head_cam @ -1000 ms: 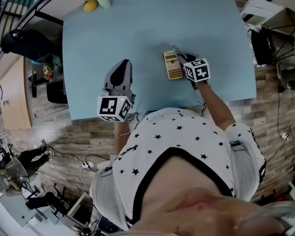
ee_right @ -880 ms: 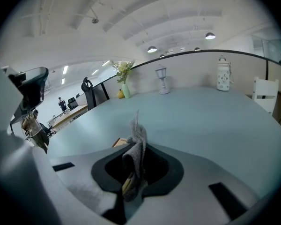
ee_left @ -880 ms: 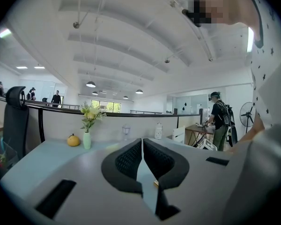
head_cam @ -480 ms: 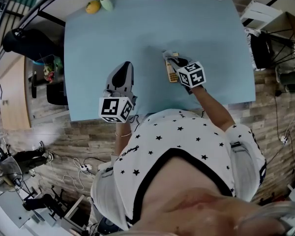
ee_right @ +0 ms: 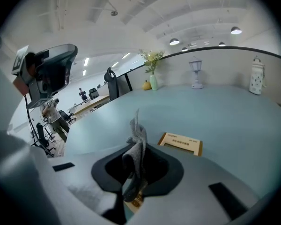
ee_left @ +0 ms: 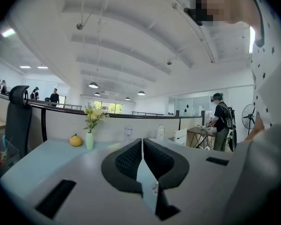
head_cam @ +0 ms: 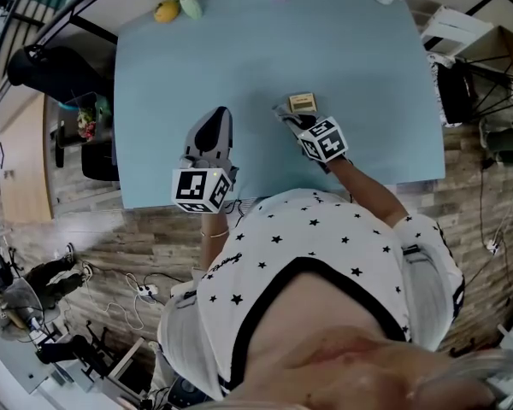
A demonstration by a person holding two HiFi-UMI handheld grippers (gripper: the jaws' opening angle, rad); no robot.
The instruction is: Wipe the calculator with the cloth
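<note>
The calculator [head_cam: 303, 102] lies flat on the pale blue table [head_cam: 171, 75], a little right of its middle. Only its far end shows bare, because the right gripper [ee_right: 139, 161] is down over the near end. That gripper's jaws are clenched on a grey cloth [ee_right: 137, 132], which stands up in a crumpled fold between them. A sliver of the calculator's yellowish face shows just under the pinched fabric. I cannot tell from here whether the cloth is actually touching the calculator. To the calculator's left and well apart from it, nearer the person's edge of the table, is the left gripper [ee_left: 142, 146]. It is held level, its two dark jaws pressed together with nothing between them. Far beyond the calculator and off to its left, at the table's back edge, stand a small vase of flowers [head_cam: 188, 5] and a yellow fruit [head_cam: 163, 10], just beside each other. Straight beyond the calculator at that back edge is a small white lamp [ee_right: 195, 73]. A white lantern [ee_right: 256, 78] is beyond the calculator to its right.
</note>
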